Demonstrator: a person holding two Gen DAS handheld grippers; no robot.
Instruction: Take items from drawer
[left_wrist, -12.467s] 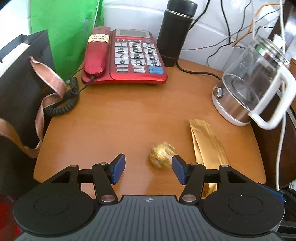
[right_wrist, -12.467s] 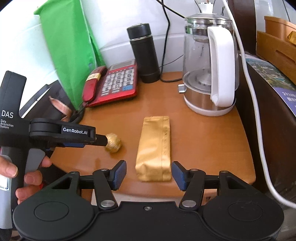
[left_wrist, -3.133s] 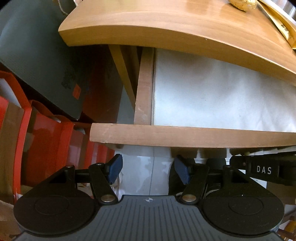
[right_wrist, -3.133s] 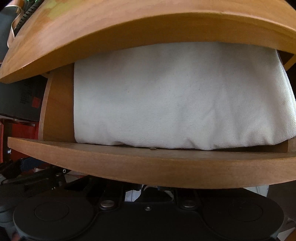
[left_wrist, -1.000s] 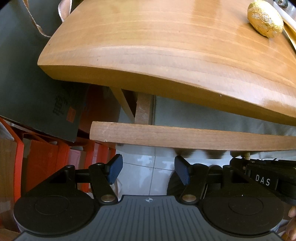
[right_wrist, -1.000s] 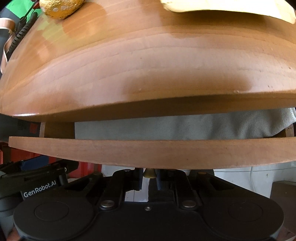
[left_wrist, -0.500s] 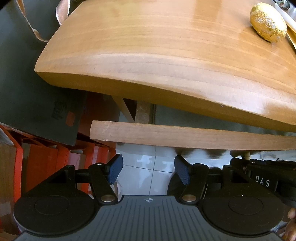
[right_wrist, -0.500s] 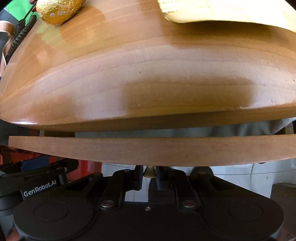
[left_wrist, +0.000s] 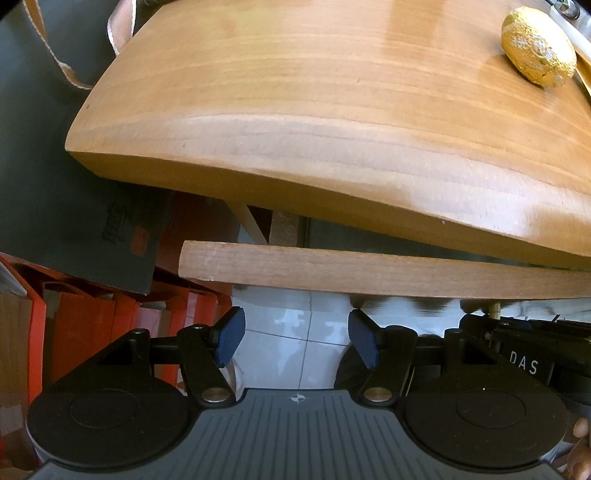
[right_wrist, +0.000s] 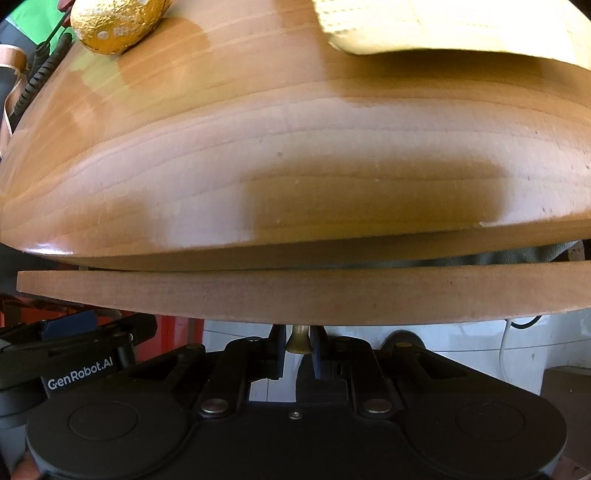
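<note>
Below the wooden desk (right_wrist: 295, 147), the drawer (right_wrist: 295, 295) stands almost shut, its front board showing as a flat strip under the desk edge. At 6 o'clock in the right wrist view, the right tool (right_wrist: 298, 354) is closed on the small brass drawer knob (right_wrist: 298, 338), one dark finger on each side of it. A sliver of grey-white cloth (right_wrist: 517, 254) shows in the narrow gap at 3 o'clock. On the desk top, a gold foil ball (right_wrist: 114, 22) lies at 11 o'clock and a gold packet (right_wrist: 461, 26) at 1 o'clock, well apart. From the left wrist view, the left tool (left_wrist: 297, 341) hangs open beneath the drawer front, its blue pads (left_wrist: 231, 336) apart and gripping nothing, above pale floor tiles (left_wrist: 295, 328). Orange bags (left_wrist: 92, 325) stand at 9 o'clock.
</note>
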